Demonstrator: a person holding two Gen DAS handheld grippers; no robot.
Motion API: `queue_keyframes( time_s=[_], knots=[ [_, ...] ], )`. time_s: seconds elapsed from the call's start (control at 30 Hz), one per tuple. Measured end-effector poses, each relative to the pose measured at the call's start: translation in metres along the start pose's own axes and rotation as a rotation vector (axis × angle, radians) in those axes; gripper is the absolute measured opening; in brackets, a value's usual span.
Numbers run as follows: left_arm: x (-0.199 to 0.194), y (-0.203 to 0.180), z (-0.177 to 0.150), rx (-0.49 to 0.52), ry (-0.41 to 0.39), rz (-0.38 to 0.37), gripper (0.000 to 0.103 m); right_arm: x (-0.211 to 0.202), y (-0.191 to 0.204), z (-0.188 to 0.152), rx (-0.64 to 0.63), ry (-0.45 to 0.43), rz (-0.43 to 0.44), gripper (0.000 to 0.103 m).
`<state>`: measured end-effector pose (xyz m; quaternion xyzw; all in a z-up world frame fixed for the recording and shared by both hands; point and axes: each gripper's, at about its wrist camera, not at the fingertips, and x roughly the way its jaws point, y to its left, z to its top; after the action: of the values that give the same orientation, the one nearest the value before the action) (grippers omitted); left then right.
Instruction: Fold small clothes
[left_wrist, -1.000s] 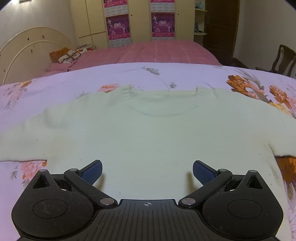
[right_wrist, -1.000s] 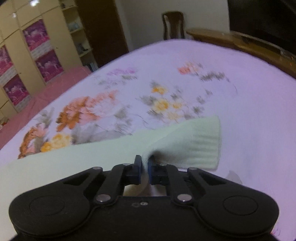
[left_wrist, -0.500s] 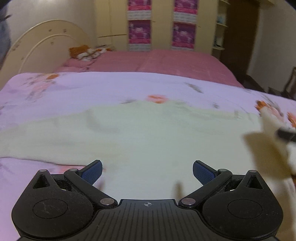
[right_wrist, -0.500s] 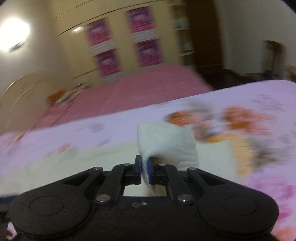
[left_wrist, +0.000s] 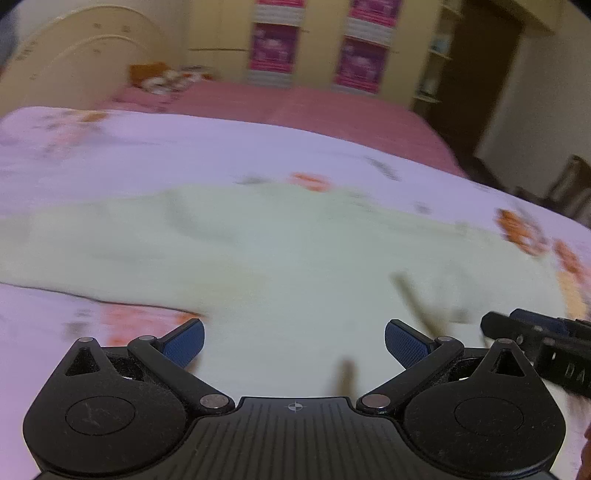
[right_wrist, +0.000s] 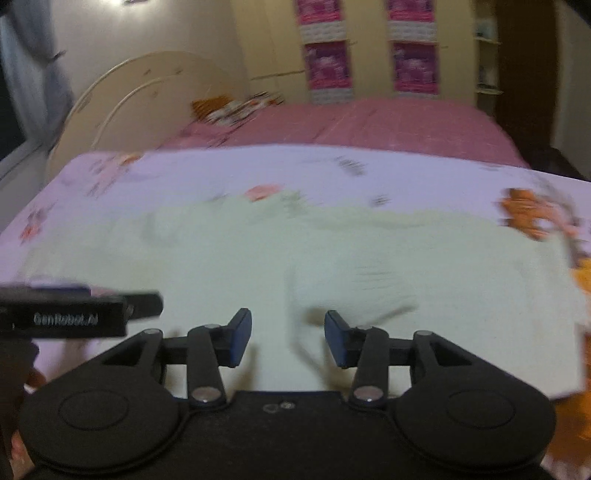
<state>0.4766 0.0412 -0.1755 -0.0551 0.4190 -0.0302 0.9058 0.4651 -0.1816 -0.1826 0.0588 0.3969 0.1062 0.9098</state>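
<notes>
Spread flat across a floral bedsheet (right_wrist: 207, 173) on the near bed: a pale cream sweater (right_wrist: 424, 258), one sleeve (right_wrist: 354, 288) folded in over its body. Above the sweater's near hem, the right tongs (right_wrist: 288, 336), jaws opening, nothing between the blue pads. Beside them, the left tongs (left_wrist: 293, 343), spread wide and empty over the same cloth, their black frame also showing at the left edge of the right wrist view. Behind, a second bed with a pink cover (right_wrist: 406, 122), a curved cream headboard (right_wrist: 147, 88) and yellow wardrobe doors (left_wrist: 317, 40) with pink panels. Both views blurred.
</notes>
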Motion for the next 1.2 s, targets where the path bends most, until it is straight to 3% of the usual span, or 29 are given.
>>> queue_keyframes(
  time_s=[0.2, 0.3, 0.43, 0.5, 0.53, 0.6, 0.63, 0.7, 0.73, 0.77, 0.83, 0.9, 1.07, 1.2],
  knots=[
    [0.018, -0.073, -0.014, 0.182, -0.011, -0.053, 0.103, -0.035, -0.067, -0.023, 0.168, -0.016, -0.124, 0.051],
    [0.026, -0.094, -0.015, 0.206, -0.034, -0.102, 0.103, -0.045, -0.087, -0.035, 0.214, -0.018, -0.163, 0.052],
    [0.044, -0.108, -0.009, 0.208, -0.039, -0.062, 0.102, -0.058, -0.100, -0.050, 0.250, -0.026, -0.185, 0.053],
    [0.055, -0.110, -0.006, 0.199, -0.036, -0.060, 0.086, -0.059, -0.105, -0.053, 0.264, -0.028, -0.190, 0.053],
    [0.060, -0.110, -0.004, 0.196, -0.023, -0.080, 0.073, -0.059, -0.108, -0.054, 0.271, -0.029, -0.193, 0.054],
    [0.059, -0.107, -0.009, 0.181, -0.050, -0.076, 0.073, -0.057, -0.112, -0.055, 0.287, -0.031, -0.198, 0.054],
    [0.060, -0.107, -0.007, 0.179, -0.060, -0.072, 0.067, -0.057, -0.113, -0.055, 0.295, -0.030, -0.199, 0.054],
    [0.061, -0.105, -0.005, 0.165, -0.081, -0.076, 0.047, -0.057, -0.116, -0.056, 0.304, -0.032, -0.199, 0.054],
    [0.060, -0.101, -0.003, 0.144, -0.092, -0.085, 0.028, -0.057, -0.117, -0.057, 0.305, -0.034, -0.201, 0.054],
    [0.059, -0.097, -0.002, 0.118, -0.100, -0.090, 0.017, -0.058, -0.118, -0.057, 0.304, -0.037, -0.203, 0.054],
    [0.054, -0.086, -0.001, 0.067, -0.129, -0.091, 0.017, -0.056, -0.119, -0.057, 0.301, -0.036, -0.213, 0.054],
    [0.047, -0.075, 0.002, 0.034, -0.169, -0.104, 0.009, -0.053, -0.120, -0.057, 0.295, -0.035, -0.229, 0.054],
    [0.035, -0.040, 0.010, -0.060, -0.238, -0.093, 0.008, -0.044, -0.126, -0.055, 0.284, -0.027, -0.271, 0.056],
    [0.049, -0.017, 0.012, -0.102, -0.203, -0.084, 0.008, -0.033, -0.125, -0.057, 0.252, 0.003, -0.269, 0.059]
  ],
)
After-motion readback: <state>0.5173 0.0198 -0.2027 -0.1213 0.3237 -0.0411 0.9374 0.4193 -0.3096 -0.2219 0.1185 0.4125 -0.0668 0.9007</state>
